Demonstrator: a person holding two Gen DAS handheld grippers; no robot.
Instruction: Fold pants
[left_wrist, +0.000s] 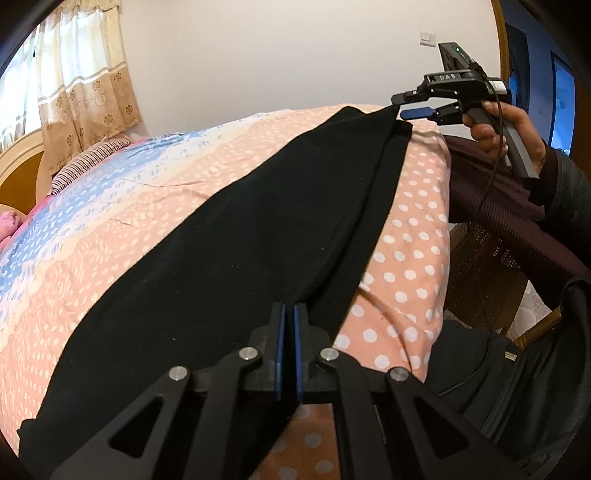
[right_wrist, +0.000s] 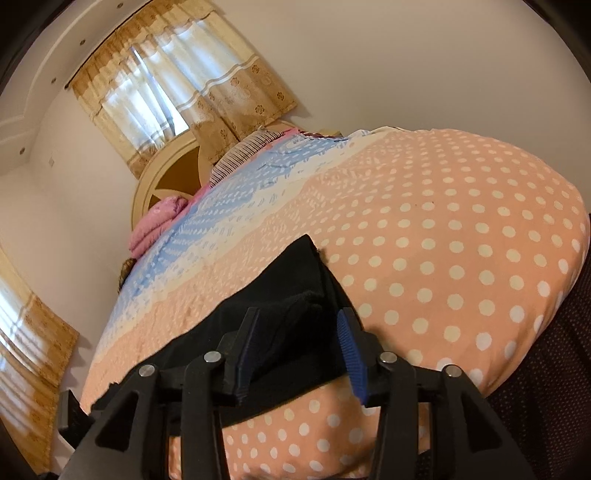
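Black pants (left_wrist: 240, 240) lie lengthwise across the bed (left_wrist: 410, 254), folded along their length. At the near end, my left gripper (left_wrist: 290, 308) is shut on the pants' edge. My right gripper (left_wrist: 399, 107), held by a hand (left_wrist: 491, 129), hovers open at the far end. In the right wrist view that far end of the pants (right_wrist: 295, 273) lies flat on the dotted cover (right_wrist: 443, 240). It sits between the spread fingers of my right gripper (right_wrist: 298, 314), and the pads do not press on it.
A striped pillow (left_wrist: 92, 158) and a pink folded blanket (right_wrist: 155, 225) lie by the headboard (right_wrist: 173, 173), under a curtained window (right_wrist: 166, 88). A dark maroon cloth (left_wrist: 495, 206) hangs over a wicker chair beside the bed's right edge. The person's dark jacket (left_wrist: 535, 369) is close by.
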